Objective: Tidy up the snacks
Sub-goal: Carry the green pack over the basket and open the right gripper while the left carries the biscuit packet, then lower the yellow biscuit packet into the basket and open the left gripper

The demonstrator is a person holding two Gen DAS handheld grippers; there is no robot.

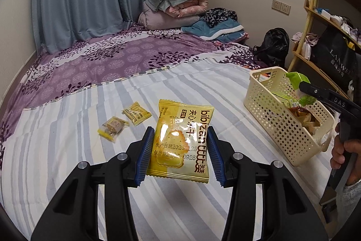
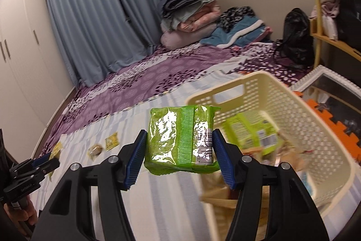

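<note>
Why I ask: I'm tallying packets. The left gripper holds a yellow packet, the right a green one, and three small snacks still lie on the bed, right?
Two, not three: the left wrist view shows a small yellow packet and a clear-wrapped snack on the bed.

- The biscuit packet is yellow with dark letters.
- The wrapped pack is bright green and shiny.
- The basket is cream, full of small holes.
- The sheet has grey-blue and white stripes.
- The bedcover is purple with dark leaf pattern.
- The gripper pads are blue.
</note>
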